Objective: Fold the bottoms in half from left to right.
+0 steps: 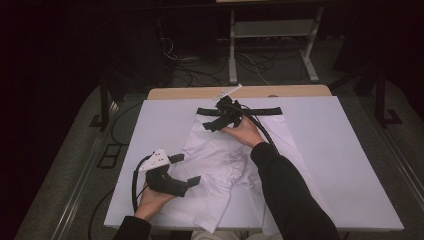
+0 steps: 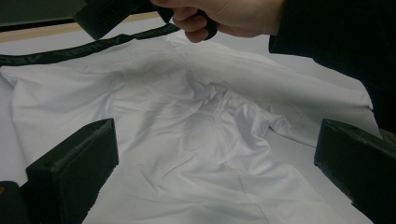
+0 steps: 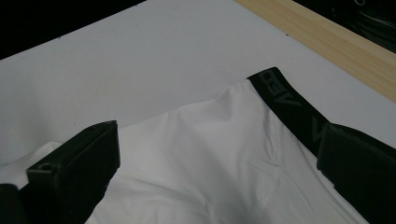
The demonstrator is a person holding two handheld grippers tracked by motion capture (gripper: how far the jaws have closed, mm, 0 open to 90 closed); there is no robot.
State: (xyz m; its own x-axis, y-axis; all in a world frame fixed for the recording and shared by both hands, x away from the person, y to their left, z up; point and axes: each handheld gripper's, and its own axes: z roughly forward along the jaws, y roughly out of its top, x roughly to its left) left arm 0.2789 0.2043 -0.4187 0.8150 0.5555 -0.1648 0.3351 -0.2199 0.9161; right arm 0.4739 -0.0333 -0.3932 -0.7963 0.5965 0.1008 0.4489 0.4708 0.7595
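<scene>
A white sheet [image 1: 350, 165] covers the table; on it lies a crumpled white garment [image 1: 225, 160], probably boxer shorts (black waistband [image 1: 265, 111] farthest away). The right gripper [image 1: 214, 118] hovers near that band, jaws apart. The left gripper [image 1: 186, 170], jaws also apart, hangs over the garment's near left edge.

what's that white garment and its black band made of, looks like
Garment: thin woven or knit fabric, probably cotton blend, matte; it creases and bunches softly. Band: likely elastic webbing, matte black with faint woven-in lettering and a flat, stiffer lie.
</scene>
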